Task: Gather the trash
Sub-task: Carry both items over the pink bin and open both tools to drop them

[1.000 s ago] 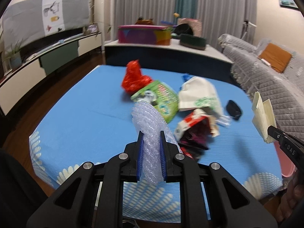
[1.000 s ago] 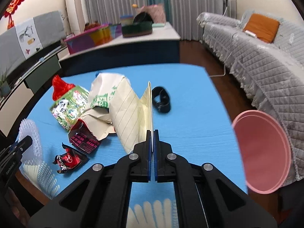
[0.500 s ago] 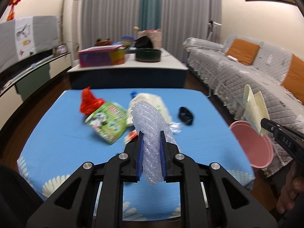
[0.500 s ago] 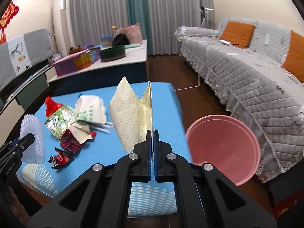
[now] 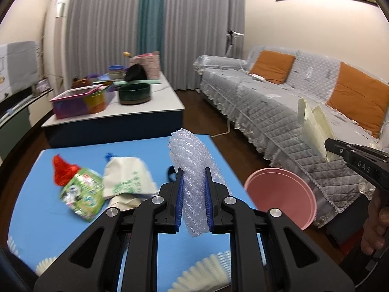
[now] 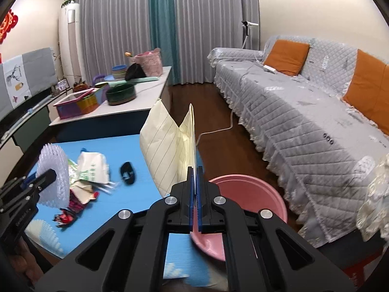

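Observation:
My left gripper (image 5: pixel 193 170) is shut on a piece of clear bubble wrap (image 5: pixel 188 155), held above the blue table (image 5: pixel 36 189). My right gripper (image 6: pixel 194 170) is shut on a folded sheet of lined cream paper (image 6: pixel 167 143); it also shows at the right of the left wrist view as right gripper (image 5: pixel 328 143) with the cream paper (image 5: pixel 313 126). A pink basin (image 6: pixel 245 192) stands on the floor just right of the table, below and ahead of the right gripper, and appears as the pink basin (image 5: pixel 279 192). The left gripper (image 6: pixel 52 174) with the bubble wrap (image 6: pixel 52 172) shows at the left of the right wrist view.
On the table lie a red bag (image 5: pixel 64 170), a green snack packet (image 5: pixel 82 197), a white paper bag (image 5: pixel 126 177), a small black thing (image 6: pixel 127 172) and red wrappers (image 6: pixel 70 211). A grey sofa (image 6: pixel 304 112) with orange cushions runs along the right. A low cabinet (image 5: pixel 116 119) with boxes and bowls stands behind.
Both grippers have risen and swung to the right with their loads. The pink basin has come further into both views, and the table's trash has slid to the left.

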